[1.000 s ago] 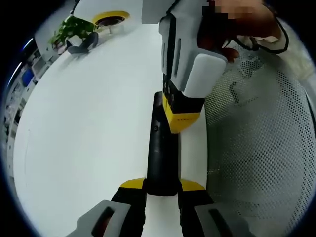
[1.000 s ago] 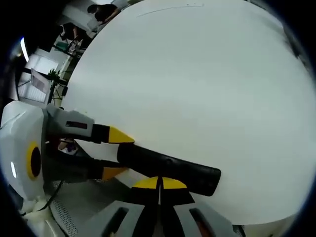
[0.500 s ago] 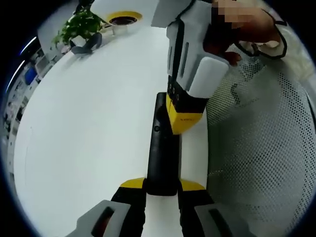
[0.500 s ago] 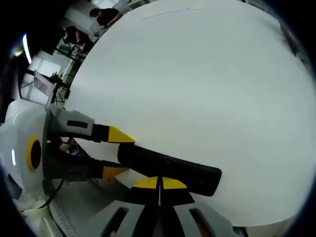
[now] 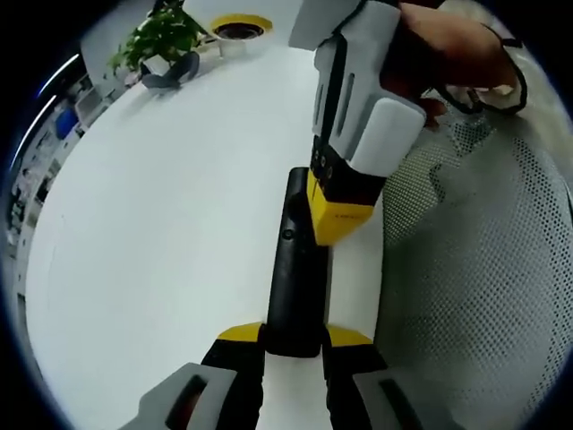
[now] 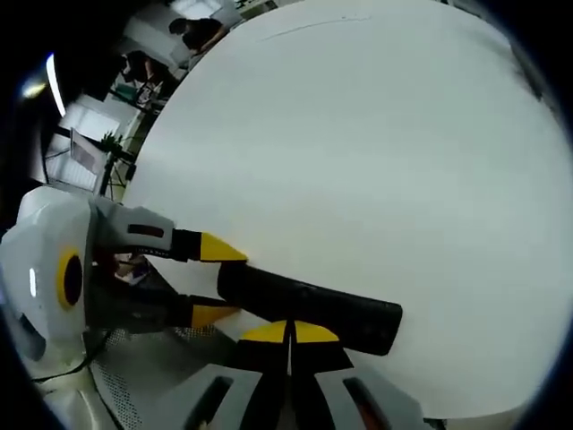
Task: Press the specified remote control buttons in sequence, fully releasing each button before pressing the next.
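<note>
Clenched on the near end of the black remote control (image 5: 295, 269), the left gripper (image 5: 294, 339) steadies it on the white table (image 5: 161, 233) while the right gripper (image 6: 288, 333), jaws together, stays at its top face, little changed, mid-press.

The remote (image 5: 295, 269) looks like matt black plastic; the table (image 6: 376, 161) is smooth, matt white; the right gripper (image 5: 345, 215) has glossy white and yellow plastic; the chair (image 5: 474, 269) is perforated mesh
</note>
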Tool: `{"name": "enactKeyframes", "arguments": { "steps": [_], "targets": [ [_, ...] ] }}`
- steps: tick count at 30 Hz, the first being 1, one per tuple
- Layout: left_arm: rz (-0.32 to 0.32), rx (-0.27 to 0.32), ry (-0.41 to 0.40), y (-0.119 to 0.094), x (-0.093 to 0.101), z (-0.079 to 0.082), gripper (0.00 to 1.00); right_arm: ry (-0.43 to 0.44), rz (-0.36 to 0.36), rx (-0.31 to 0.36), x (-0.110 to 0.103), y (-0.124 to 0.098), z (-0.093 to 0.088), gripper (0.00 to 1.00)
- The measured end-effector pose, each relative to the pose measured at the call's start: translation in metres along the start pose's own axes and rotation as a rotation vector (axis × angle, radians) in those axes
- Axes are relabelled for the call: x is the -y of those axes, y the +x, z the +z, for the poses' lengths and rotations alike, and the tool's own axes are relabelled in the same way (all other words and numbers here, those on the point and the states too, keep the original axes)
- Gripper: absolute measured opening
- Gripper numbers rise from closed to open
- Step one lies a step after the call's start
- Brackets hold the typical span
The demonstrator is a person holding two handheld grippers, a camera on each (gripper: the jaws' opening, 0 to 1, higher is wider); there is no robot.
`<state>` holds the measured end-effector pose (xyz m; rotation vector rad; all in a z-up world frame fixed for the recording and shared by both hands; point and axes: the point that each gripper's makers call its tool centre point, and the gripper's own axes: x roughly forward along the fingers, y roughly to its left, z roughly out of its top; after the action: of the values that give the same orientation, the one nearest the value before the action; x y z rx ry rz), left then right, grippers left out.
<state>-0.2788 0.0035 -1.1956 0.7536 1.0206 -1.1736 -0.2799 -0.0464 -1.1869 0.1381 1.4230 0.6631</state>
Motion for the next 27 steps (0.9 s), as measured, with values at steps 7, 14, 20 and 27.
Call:
{"name": "enactKeyframes", "arguments": {
  "steps": [7, 14, 20, 27],
  "targets": [
    [0.029, -0.023, -0.052, 0.001, 0.000, 0.001, 0.23, 0.000, 0.061, 0.039, -0.009, -0.001, 0.014, 0.00],
    [0.036, -0.040, -0.101, 0.001, -0.001, 0.000, 0.23, -0.050, 0.038, 0.024, -0.005, 0.002, 0.017, 0.00],
    [0.053, -0.029, -0.117, 0.001, 0.001, -0.001, 0.23, -0.044, 0.070, 0.016, -0.009, 0.006, 0.015, 0.00],
    [0.035, -0.025, -0.122, 0.002, 0.001, -0.002, 0.23, -0.090, 0.073, -0.001, -0.010, 0.009, 0.019, 0.00]
  ]
}}
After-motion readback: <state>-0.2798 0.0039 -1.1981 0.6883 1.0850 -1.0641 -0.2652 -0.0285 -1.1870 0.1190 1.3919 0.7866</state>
